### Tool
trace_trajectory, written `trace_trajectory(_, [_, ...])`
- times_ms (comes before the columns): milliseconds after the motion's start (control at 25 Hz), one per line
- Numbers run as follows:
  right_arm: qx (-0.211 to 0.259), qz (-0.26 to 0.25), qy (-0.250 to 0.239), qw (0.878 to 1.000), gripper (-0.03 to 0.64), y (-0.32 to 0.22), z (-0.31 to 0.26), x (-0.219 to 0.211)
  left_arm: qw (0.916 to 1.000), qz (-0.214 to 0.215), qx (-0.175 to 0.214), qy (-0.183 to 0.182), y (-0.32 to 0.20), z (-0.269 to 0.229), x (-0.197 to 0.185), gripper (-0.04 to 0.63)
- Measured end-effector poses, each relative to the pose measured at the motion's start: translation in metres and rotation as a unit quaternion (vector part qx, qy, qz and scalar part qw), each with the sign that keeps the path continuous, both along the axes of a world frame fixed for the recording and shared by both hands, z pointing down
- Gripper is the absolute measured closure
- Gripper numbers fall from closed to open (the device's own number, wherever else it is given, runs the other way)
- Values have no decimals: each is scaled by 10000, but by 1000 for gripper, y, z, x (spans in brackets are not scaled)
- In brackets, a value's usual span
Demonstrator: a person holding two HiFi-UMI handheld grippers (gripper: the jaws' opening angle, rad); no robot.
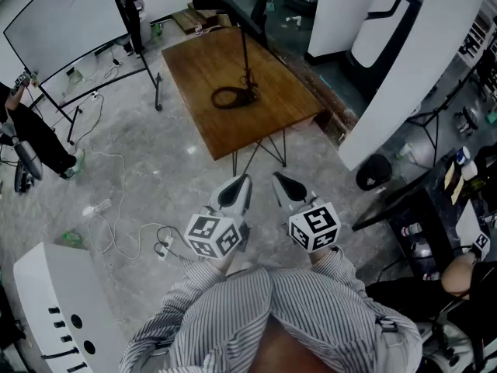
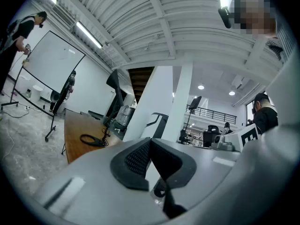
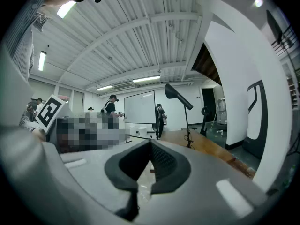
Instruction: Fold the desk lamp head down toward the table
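The black desk lamp point(image 1: 246, 53), with its thin stem upright and its head point(image 1: 221, 2) raised, stands on the brown wooden surface point(image 1: 272, 123). It is straight ahead and well apart from both grippers. The left gripper point(image 1: 237, 191) and the right gripper point(image 1: 286, 186) are fully closed and hold nothing; neither seems nearer.

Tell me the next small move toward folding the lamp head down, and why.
The left gripper and right gripper are shut, empty and well short of the wooden table, where the desk lamp stands with its head raised. So the next move is probably to step closer and bring the grippers up toward the lamp.
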State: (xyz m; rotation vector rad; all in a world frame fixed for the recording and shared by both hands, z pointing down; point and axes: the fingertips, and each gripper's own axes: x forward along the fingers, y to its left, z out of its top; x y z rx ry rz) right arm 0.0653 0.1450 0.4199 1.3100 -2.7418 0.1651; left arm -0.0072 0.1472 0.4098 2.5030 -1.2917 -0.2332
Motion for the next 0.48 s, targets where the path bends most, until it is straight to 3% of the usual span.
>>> trace_trajectory(480, [-126,59,130,9998,617,5,11,6,9996,236,-136,-94,14,13,20,591])
